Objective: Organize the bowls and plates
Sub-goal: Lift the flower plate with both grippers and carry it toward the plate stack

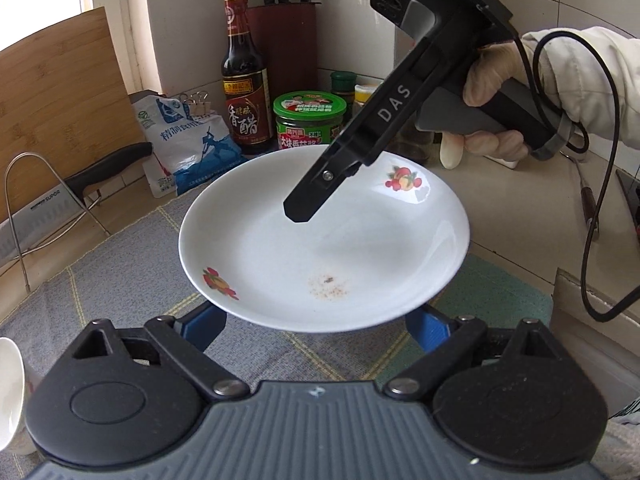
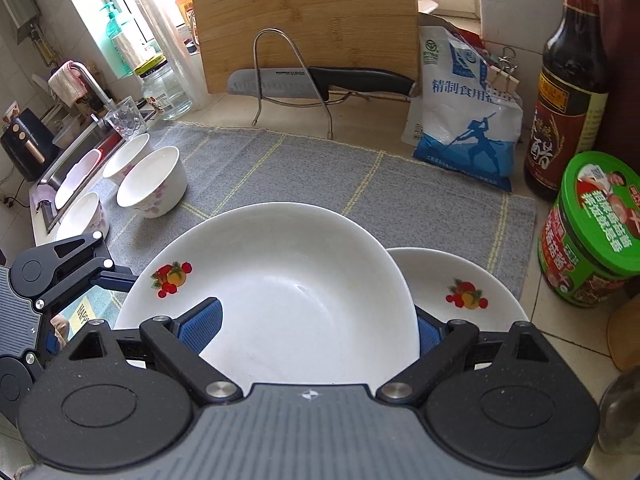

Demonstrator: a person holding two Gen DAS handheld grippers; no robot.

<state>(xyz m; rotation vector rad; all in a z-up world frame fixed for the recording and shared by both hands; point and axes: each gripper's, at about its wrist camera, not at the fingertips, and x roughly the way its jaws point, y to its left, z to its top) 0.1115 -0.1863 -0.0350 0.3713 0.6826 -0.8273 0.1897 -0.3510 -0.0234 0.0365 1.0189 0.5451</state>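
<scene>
Right wrist view: your right tool (image 2: 318,330) carries a fruit-patterned plate (image 2: 280,280), blue pads spread wide across it, tilted above a second plate (image 2: 460,292) on the worktop; lower it carelessly and the rims could clash. Your left tool (image 1: 314,326) stands spread below that second plate.

Two white plates are seen, each printed with small red-and-orange fruit sprigs: the near plate (image 2: 288,292) and the plate (image 2: 460,280) to its right. Brown specks are shown on the plate (image 1: 324,236) in the left view. The mat (image 2: 320,172) is grey, crossed by pale yellow lines. White bowls (image 2: 154,180) at the left are patterned with purple-pink flowers. A blue-and-white bag (image 2: 464,120), a dark bottle (image 2: 568,92) with a red label, and a green-lidded jar (image 2: 588,232) are seen at the right. The board (image 2: 304,20) is light brown bamboo. The pads (image 2: 202,326) are blue.
</scene>
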